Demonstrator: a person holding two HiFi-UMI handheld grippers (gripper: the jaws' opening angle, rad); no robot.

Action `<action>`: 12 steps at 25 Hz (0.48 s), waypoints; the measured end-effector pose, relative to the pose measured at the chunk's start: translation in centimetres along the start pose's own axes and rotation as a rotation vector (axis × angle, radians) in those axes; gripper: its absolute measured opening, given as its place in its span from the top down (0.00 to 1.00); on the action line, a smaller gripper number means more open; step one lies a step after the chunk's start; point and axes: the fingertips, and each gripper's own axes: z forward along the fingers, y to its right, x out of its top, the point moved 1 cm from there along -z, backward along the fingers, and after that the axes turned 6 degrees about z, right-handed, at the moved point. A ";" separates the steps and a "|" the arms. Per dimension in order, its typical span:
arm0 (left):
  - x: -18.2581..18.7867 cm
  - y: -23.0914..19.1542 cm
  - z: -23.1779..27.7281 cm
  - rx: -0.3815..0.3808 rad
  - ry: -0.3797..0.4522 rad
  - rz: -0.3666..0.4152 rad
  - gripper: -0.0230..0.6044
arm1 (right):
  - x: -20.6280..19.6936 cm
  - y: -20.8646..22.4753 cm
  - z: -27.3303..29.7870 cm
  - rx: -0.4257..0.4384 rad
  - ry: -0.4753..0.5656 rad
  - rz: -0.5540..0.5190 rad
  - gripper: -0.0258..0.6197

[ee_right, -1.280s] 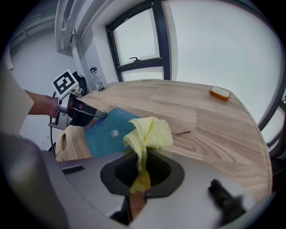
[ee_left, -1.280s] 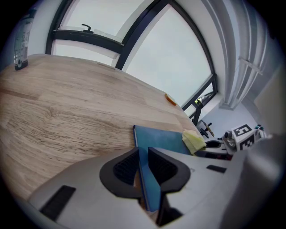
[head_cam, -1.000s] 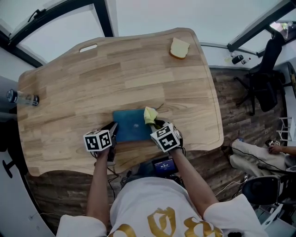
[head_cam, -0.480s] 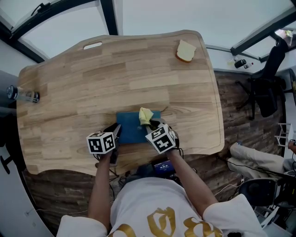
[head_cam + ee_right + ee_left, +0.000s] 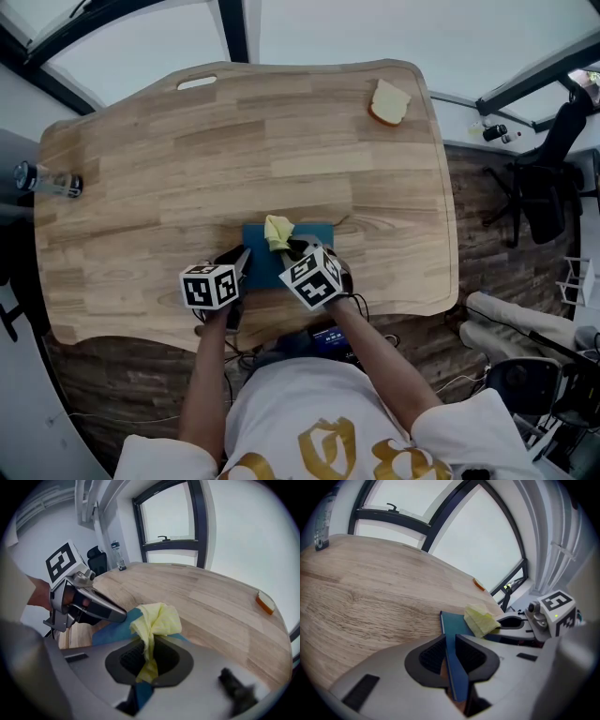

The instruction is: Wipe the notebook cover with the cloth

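A person stands at a wooden table (image 5: 187, 169) with a two-jaw gripper in each hand. A blue notebook (image 5: 314, 234) lies flat near the table's near edge, just in front of the person. The left gripper (image 5: 451, 644) is clamped on the notebook's left edge, the blue cover pinched between its jaws, pinning the book down. The right gripper (image 5: 149, 656) is closed on a crumpled yellow cloth (image 5: 277, 230), which bunches out beyond its jaws and rests on the cover towards its far edge. The wiping looks under way, mid-stroke. No dirt or wet trail shows, so how much of the cover is done cannot be told; the near part likely remains. A bottle (image 5: 42, 180) lies at the table's left edge and a pale sponge-like block (image 5: 388, 103) at its far right, both well apart from the work
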 end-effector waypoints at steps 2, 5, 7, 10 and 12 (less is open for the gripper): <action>0.0 0.0 0.0 0.000 0.000 -0.001 0.85 | 0.3 -0.6 0.3 0.014 -0.008 -0.013 0.90; 0.0 0.0 -0.1 0.002 0.001 -0.001 0.85 | 0.7 -1.2 0.7 0.032 -0.021 -0.030 0.90; 0.0 0.0 0.0 0.003 0.001 -0.001 0.85 | 0.8 -1.4 0.7 0.039 -0.023 -0.035 0.90; 0.0 0.1 -0.1 0.003 0.001 0.000 0.85 | 0.8 -2.0 0.9 0.053 -0.026 -0.038 0.90; 0.0 0.0 -0.1 0.005 0.002 0.000 0.85 | 0.9 -2.4 1.0 0.066 -0.033 -0.051 0.90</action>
